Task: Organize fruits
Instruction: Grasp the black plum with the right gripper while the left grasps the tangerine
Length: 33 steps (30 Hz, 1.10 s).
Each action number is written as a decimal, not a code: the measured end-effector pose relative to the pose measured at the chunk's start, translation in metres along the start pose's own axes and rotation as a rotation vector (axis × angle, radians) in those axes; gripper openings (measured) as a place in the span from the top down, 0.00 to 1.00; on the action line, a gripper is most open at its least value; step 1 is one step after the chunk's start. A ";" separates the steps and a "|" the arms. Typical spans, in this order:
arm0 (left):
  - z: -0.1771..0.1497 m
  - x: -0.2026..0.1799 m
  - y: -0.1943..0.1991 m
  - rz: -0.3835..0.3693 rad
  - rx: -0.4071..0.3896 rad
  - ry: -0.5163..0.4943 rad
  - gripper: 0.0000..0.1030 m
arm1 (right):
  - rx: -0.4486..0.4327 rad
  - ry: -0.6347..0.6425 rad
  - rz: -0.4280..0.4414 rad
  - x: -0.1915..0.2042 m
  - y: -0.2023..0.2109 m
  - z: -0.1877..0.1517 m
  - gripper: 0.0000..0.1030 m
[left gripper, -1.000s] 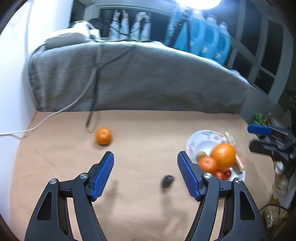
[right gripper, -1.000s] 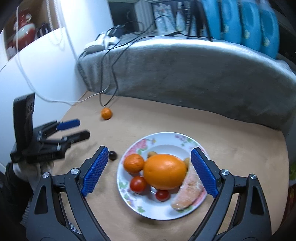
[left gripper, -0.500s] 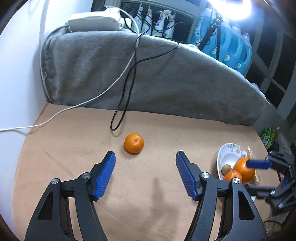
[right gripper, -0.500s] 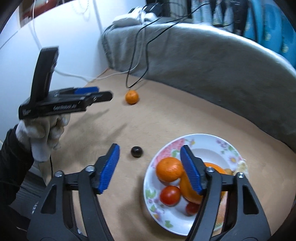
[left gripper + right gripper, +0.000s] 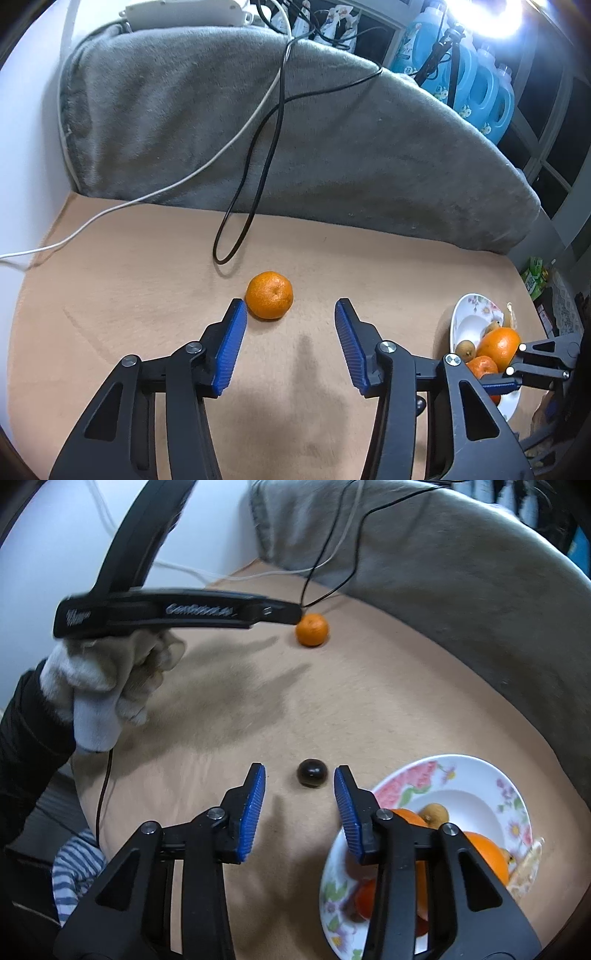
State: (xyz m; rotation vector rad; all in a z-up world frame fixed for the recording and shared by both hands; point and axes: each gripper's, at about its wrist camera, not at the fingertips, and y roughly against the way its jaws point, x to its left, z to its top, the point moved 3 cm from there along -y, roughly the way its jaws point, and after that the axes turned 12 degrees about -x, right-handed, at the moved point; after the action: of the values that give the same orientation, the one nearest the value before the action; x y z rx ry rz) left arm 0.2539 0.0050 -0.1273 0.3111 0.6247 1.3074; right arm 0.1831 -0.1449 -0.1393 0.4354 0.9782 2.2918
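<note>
- Left gripper (image 5: pixel 290 334): we see its blue-padded jaws spread and closing, with nothing pressed between them. Its pads sit just short of a loose tangerine (image 5: pixel 269 300); the left pad tip is almost beside the fruit, but we see no contact.
- Right gripper (image 5: pixel 299 797): jaws also spread and closing. A small dark round fruit (image 5: pixel 312 772) lies on the table just ahead of the gap between the fingertips, level with the pad tips and touching neither pad.
- We note the tan table (image 5: pixel 129 295) carries both loose fruits well apart from each other; in the right wrist view the tangerine sits far beyond the dark fruit, near the grey blanket (image 5: pixel 332 140).
- Floral plate (image 5: pixel 476 786): it stands at the right side of the table, just beside the right gripper's right finger. We count on it a large orange (image 5: pixel 487 853), a smaller orange fruit partly hidden behind the finger, a small brownish fruit (image 5: pixel 436 812) and a pale segment at the rim. Further items under the gripper frame we cannot identify.
- A white-gloved hand (image 5: pixel 107 686) holds the left gripper's handle; a dark sleeve runs back from it.
- A black cable (image 5: pixel 258 155) and a white cable (image 5: pixel 166 188) trail down over the blanket onto the table; the black loop ends just behind the tangerine.
- Blue bottles (image 5: pixel 465 74) stand behind the blanket.
</note>
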 end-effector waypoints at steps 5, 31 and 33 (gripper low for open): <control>-0.002 0.004 -0.011 0.000 0.016 0.009 0.56 | 0.039 0.037 0.000 0.002 -0.014 0.000 0.61; -0.005 0.007 -0.059 0.023 0.063 -0.003 0.59 | 0.160 0.103 -0.047 -0.003 -0.055 -0.003 0.72; -0.004 0.006 -0.062 0.025 0.063 -0.002 0.59 | 0.162 0.111 -0.051 -0.002 -0.055 -0.003 0.72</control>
State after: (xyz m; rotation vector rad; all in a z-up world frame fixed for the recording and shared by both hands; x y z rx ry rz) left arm 0.3016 -0.0051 -0.1661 0.3729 0.6631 1.3126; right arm 0.2057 -0.1178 -0.1820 0.3480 1.2219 2.2196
